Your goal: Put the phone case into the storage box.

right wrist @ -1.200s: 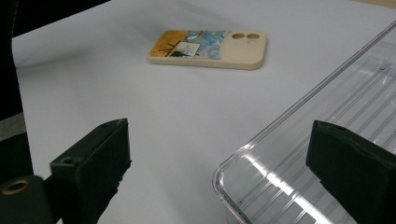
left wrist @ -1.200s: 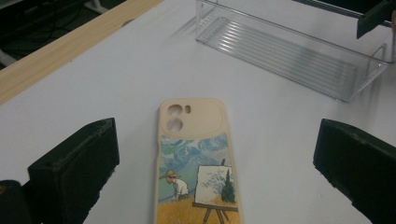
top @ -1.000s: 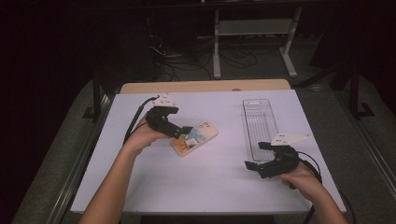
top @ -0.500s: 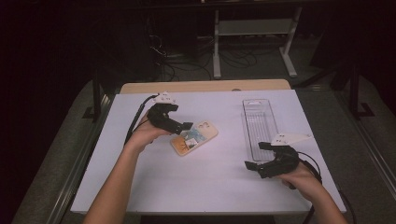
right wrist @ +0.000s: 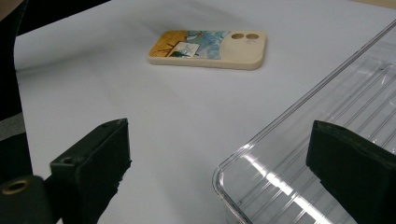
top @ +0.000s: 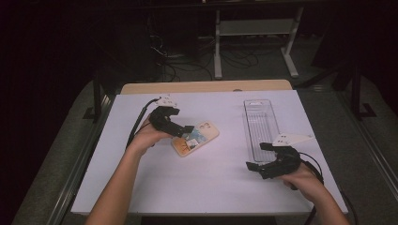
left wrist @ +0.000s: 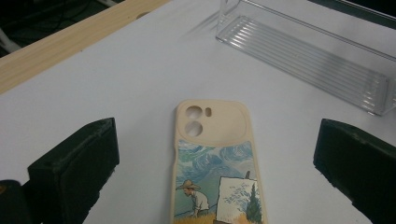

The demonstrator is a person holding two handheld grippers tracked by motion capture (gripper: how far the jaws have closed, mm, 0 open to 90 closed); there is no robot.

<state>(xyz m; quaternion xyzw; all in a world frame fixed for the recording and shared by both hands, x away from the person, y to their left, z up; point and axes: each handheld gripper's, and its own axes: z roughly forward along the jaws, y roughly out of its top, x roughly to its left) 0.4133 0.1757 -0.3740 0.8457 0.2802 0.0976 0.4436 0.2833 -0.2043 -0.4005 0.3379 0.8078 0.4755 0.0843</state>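
Left gripper, jaws spread wide and empty, is straddling the cream painted phone case lying flat on the white table; squeezing its sides looks next.

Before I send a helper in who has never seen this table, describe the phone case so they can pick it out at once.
On the white table, look left of centre, just in front of the left gripper, whose open jaws straddle its near end. The phone case lies flat there. Unlike the clear tray to its right, it is cream and opaque, with camera holes and a painted scene of a man at an easel.
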